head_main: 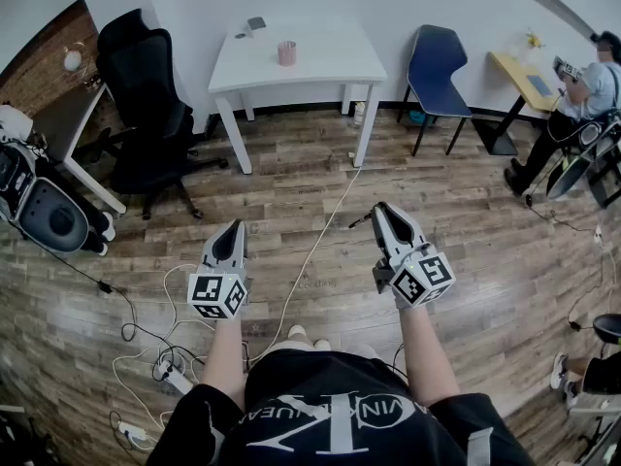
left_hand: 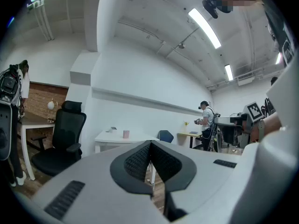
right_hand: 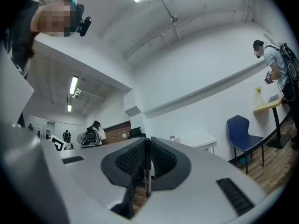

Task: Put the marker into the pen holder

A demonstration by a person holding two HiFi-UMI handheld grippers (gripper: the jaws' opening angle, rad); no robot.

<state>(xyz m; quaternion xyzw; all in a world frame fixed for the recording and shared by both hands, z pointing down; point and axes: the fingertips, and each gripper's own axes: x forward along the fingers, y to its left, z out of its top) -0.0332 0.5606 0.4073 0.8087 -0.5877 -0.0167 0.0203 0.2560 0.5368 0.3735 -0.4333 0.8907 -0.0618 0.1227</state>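
Right tongs [head_main: 381,212] pinch the slim black marker [right_hand: 147,169]; left tongs [head_main: 231,229] are pressed together, empty. Reaching the far pink cylindrical pen holder [head_main: 286,53] seems left.

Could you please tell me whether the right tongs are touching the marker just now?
Touching. The right gripper view shows the right tongs closed on the dark marker, with its barrel pinched between them.

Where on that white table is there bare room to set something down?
The white table is bare right of the pink pen holder and along its front edge. The back left corner, behind the holder, is busier: small items lie there.
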